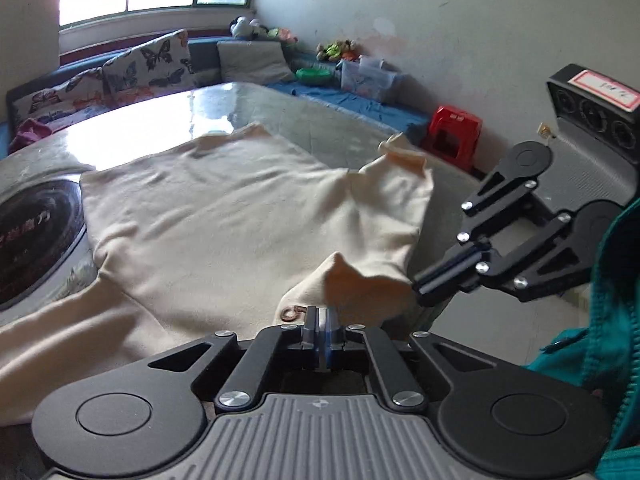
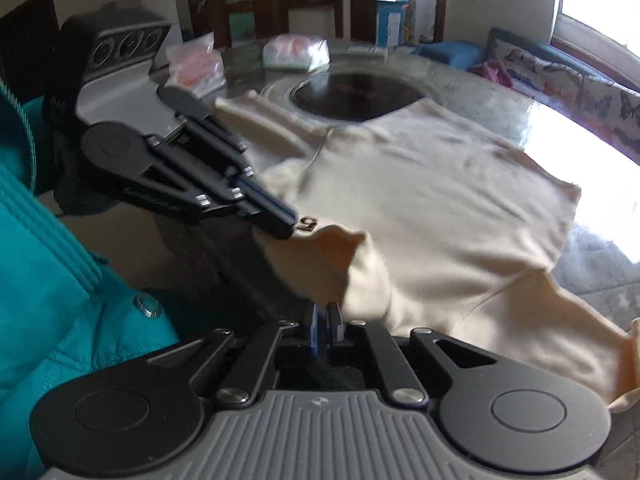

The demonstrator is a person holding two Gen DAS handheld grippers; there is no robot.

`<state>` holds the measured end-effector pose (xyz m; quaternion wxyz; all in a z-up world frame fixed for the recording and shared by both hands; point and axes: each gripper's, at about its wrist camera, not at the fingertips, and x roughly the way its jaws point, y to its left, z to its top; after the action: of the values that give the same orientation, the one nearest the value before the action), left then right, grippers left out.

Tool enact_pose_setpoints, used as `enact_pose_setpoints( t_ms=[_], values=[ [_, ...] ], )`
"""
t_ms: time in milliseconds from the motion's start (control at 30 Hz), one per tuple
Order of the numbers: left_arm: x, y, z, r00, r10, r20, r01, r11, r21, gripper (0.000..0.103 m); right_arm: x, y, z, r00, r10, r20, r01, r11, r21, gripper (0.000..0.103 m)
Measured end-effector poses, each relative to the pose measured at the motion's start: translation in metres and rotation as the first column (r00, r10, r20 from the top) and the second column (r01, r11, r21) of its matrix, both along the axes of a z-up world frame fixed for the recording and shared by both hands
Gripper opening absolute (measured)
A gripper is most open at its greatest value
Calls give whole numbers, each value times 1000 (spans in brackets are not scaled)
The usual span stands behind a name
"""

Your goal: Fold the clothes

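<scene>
Two grippers pinch the near edge of a big cream shirt on the table.

The cream shirt (image 1: 224, 216) lies flat on the grey table (image 1: 320, 120), sleeves out to the sides, its length running away from the person. It looks soft, light and floppy, so its edges seem best to hold. The left gripper (image 1: 323, 322) and right gripper (image 2: 325, 320) are each squeezed tight on that lifted edge.
</scene>
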<state>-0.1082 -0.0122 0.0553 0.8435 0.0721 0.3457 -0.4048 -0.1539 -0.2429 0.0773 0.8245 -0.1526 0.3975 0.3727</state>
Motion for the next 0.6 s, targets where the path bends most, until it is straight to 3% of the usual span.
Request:
enact_pose_setpoints(
  t_ms=[167,333,600],
  values=[
    [14,7,20,996,57,66,-54,998,-40,4,25,-7,12,992,-94,79,91,995,50,8],
    [43,2,2,989,145,10,-145,989,-40,4,49,-2,-8,990,-121,67,118,992,42,15],
    [31,-7,-27,996,56,-65,-54,998,29,5,41,4,-28,999,-40,-5,41,999,17,17]
  ],
)
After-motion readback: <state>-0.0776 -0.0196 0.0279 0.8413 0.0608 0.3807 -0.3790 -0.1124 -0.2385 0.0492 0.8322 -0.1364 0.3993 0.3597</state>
